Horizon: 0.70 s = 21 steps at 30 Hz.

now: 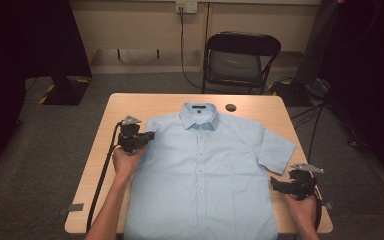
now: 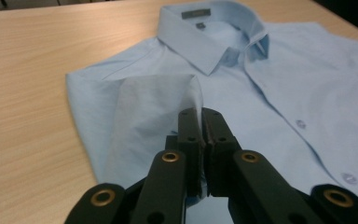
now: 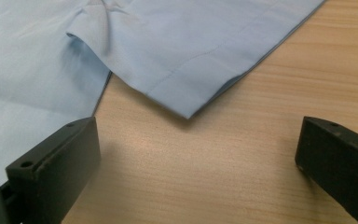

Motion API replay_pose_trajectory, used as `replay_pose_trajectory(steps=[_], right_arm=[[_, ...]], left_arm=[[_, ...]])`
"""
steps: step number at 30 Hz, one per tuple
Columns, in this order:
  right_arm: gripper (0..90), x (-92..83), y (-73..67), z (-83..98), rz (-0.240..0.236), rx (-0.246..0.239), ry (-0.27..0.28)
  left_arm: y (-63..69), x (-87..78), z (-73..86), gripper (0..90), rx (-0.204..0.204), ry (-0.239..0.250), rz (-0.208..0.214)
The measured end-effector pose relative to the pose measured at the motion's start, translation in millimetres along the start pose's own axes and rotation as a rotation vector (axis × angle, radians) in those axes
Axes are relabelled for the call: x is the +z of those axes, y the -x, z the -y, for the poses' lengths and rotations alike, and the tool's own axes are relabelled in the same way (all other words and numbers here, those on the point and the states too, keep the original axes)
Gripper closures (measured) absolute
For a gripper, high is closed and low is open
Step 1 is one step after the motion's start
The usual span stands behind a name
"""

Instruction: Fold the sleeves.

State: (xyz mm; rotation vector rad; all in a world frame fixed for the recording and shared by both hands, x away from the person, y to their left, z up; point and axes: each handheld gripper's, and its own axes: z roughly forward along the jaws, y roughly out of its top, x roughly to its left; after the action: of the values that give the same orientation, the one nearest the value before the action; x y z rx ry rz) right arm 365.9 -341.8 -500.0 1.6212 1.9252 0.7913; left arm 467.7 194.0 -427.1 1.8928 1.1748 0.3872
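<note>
A light blue shirt (image 1: pixel 202 170) lies flat on the wooden counter (image 1: pixel 260 102), front up and buttoned, collar (image 1: pixel 198 116) toward the far edge and hem toward the person. It covers most of the middle of the counter.

The left gripper (image 1: pixel 150 136) sits at the shirt's left shoulder, held in the left hand (image 1: pixel 126 159). Its fingers (image 2: pixel 189 135) are pressed together on the left sleeve (image 2: pixel 154 100), which is folded over onto the shirt's body so that the cloth rises in a loose fold just ahead of the fingertips. In the left gripper view the fold lies between the shoulder edge and the button placket, with the collar beyond it.

The right gripper (image 1: pixel 275 183) is held in the right hand (image 1: pixel 304 210) near the counter's right front corner, just off the shirt's side and below the right sleeve (image 1: pixel 276 150). Its fingers (image 3: pixel 56 163) stand wide apart with nothing between them but bare counter. In the right gripper view the right sleeve's hem (image 3: pixel 191 100) lies flat on the wood just ahead of the fingers, not touching them, and the shirt's side edge runs past the finger on the left of that view.

A small dark round object (image 1: pixel 231 107) rests on the counter beyond the collar, apart from the shirt. A folding chair (image 1: pixel 240 60) stands on the floor behind the counter.
</note>
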Motion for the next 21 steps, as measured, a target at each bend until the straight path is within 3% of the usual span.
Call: replay_pose_trajectory(steps=[9,12,18,21], right_arm=[[0.0,0.6,0.0,-0.6,0.000,-0.001,0.001],[0.0,0.6,0.0,-0.6,0.000,-0.002,0.001],[0.0,0.6,0.0,-0.6,-0.001,-0.002,0.000],[0.0,0.6,0.0,-0.6,-0.001,-0.002,0.000]], left_arm=[[16.1,18.8,-12.6,87.1,-0.011,-0.064,0.026],[18.4,25.7,-14.4,87.0,-0.044,-0.059,0.058],[13.7,46.7,-1.5,86.7,-0.143,-0.078,0.138],[13.8,55.1,2.5,85.8,-0.144,-0.098,0.139]])
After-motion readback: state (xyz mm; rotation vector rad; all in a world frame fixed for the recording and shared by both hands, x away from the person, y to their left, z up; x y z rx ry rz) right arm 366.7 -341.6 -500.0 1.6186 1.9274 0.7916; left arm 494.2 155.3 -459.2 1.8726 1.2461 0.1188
